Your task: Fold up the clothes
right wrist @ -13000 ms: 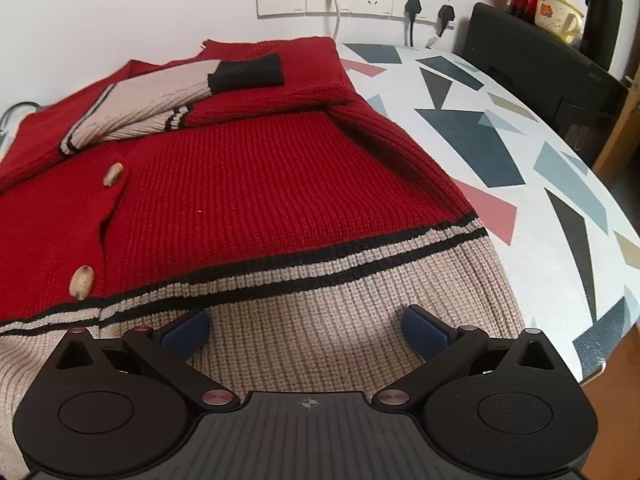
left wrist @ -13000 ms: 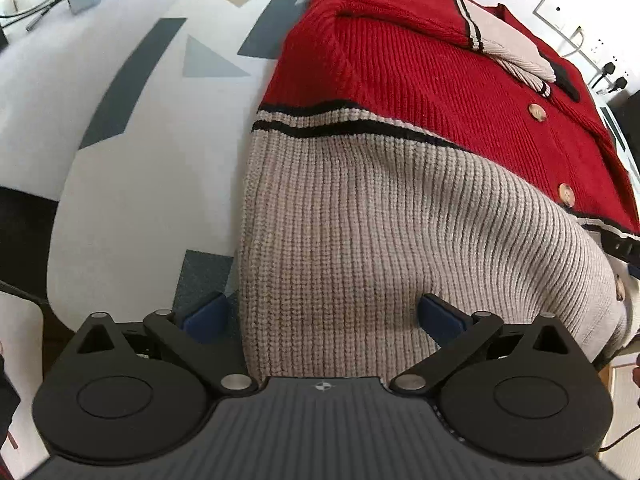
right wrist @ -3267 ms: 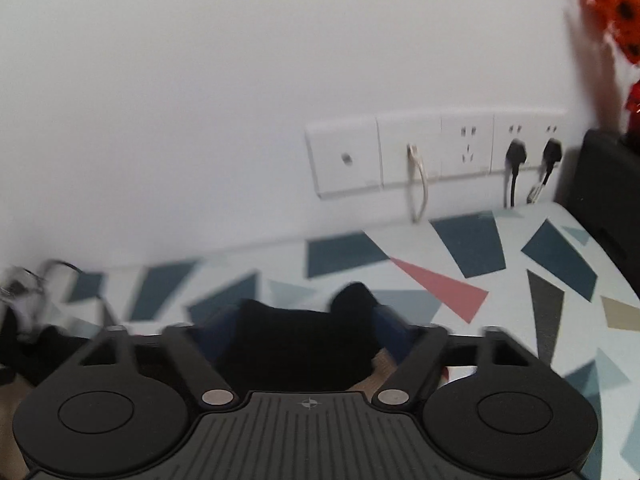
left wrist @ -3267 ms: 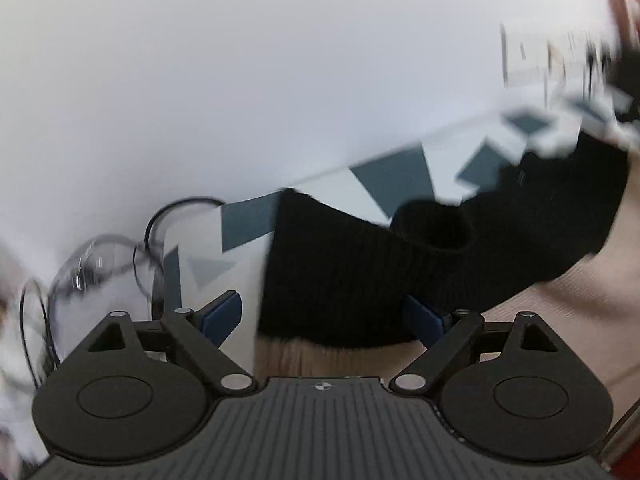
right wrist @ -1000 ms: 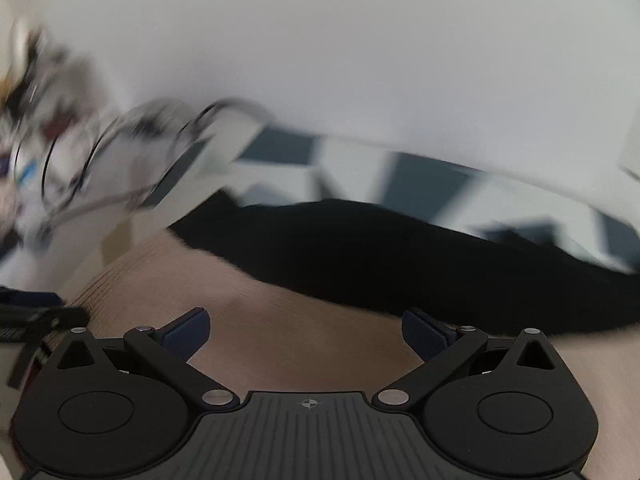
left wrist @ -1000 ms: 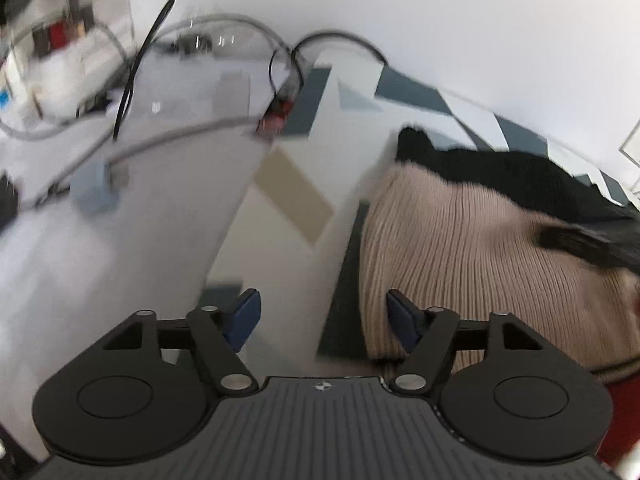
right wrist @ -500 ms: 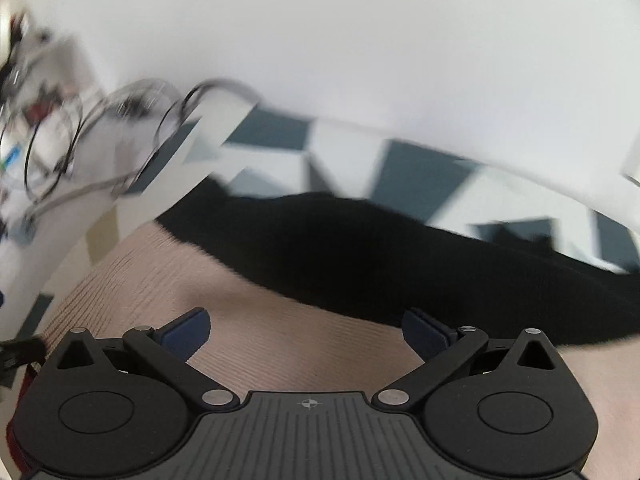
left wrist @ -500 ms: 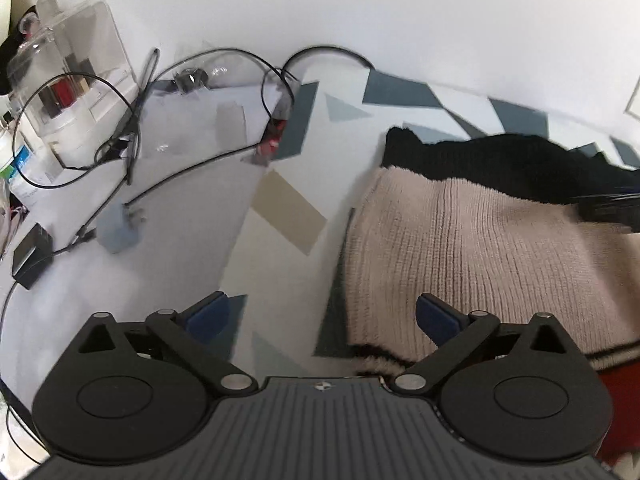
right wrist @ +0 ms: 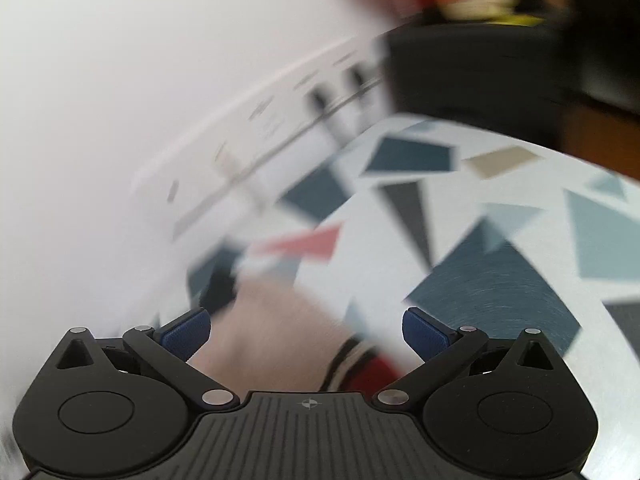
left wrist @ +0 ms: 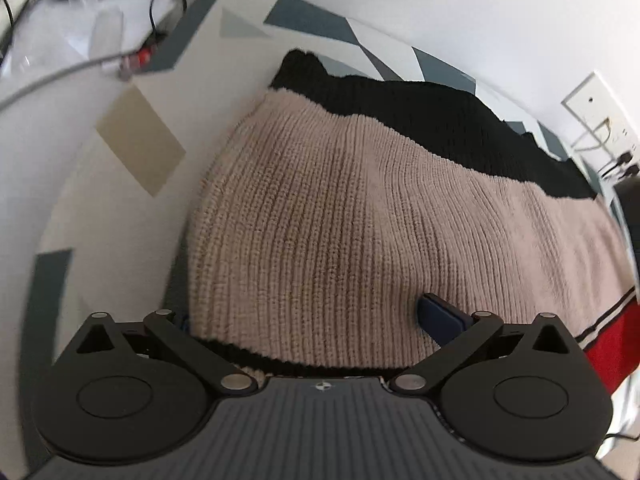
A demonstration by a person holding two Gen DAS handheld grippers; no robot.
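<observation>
Left tongs (left wrist: 304, 320) of mine sit low over the near edge of the cardigan (left wrist: 360, 220), their two arms spread wide; the right blue pad (left wrist: 440, 314) presses against the beige knit, while the left pad is hidden behind the fabric's corner, so nothing is pinched between them. From this wrist view the cardigan lies folded on the table (left wrist: 120, 200), a broad beige ribbed panel on top, a black band (left wrist: 420, 116) along its far edge toward the wall, and a strip of black-and-white stripes with red knit (left wrist: 608, 344) showing at the right. Grey cables (left wrist: 80, 64) lie tangled on the table at the far left, well apart from the garment, and a white socket plate (left wrist: 596, 108) sits on the wall at the right. My right tongs (right wrist: 306, 330) are also spread, holding nothing, with both blue pads (right wrist: 424, 330) clear in view. That picture is badly smeared; I can make out a beige and red bit of the cardigan (right wrist: 280, 328) just below the pads, the patterned table (right wrist: 500, 264) with its coloured triangles beyond, and a row of sockets (right wrist: 280, 128) on the white wall.
</observation>
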